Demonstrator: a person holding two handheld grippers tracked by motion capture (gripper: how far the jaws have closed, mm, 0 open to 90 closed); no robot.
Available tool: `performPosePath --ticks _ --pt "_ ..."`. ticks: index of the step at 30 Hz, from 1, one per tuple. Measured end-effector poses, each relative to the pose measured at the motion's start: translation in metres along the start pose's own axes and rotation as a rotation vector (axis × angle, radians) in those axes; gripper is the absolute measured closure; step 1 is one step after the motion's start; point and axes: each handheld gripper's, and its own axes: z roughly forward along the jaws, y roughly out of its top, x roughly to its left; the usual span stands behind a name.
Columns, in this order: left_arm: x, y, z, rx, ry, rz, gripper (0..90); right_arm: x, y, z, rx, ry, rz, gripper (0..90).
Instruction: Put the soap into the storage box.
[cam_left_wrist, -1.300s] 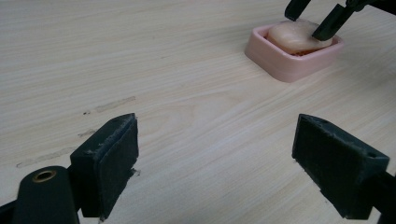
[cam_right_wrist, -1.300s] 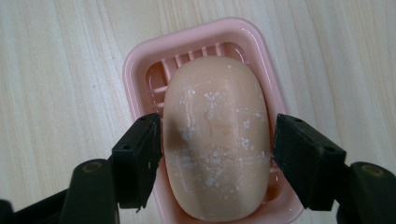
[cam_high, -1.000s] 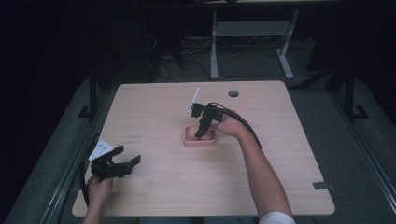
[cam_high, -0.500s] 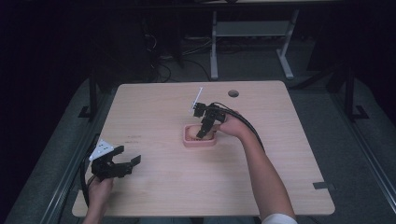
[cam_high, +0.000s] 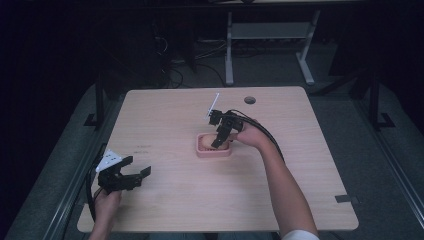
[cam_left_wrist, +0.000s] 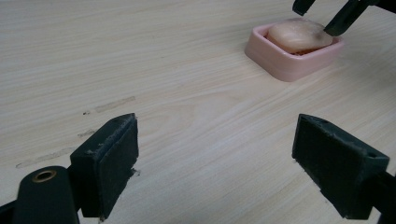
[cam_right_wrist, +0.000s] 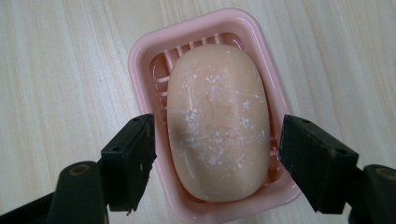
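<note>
We find the peach-coloured oval bar of soap (cam_right_wrist: 218, 123) lying in the pink ribbed plastic soap dish (cam_right_wrist: 140, 56) at the centre of the high view, on the pale wood tabletop (cam_high: 300, 165). Our right claw (cam_right_wrist: 217, 161) hangs released, its 2 jaws straddling the bar's narrow width without touching. We judge the bar light, rigid and slick, its rounded flanks likely to squirt out, so we would pinch mid-length. Our left claw (cam_left_wrist: 217, 168) rests released at lower left.
</note>
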Motion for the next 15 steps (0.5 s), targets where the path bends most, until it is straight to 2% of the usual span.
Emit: performPosePath --ticks 15 --pt "-0.0010 -0.0001 0.0002 -0.001 -0.001 -0.003 14.2 0.0000 -0.0073 -0.0034 -0.013 -0.005 0.012 26.6"
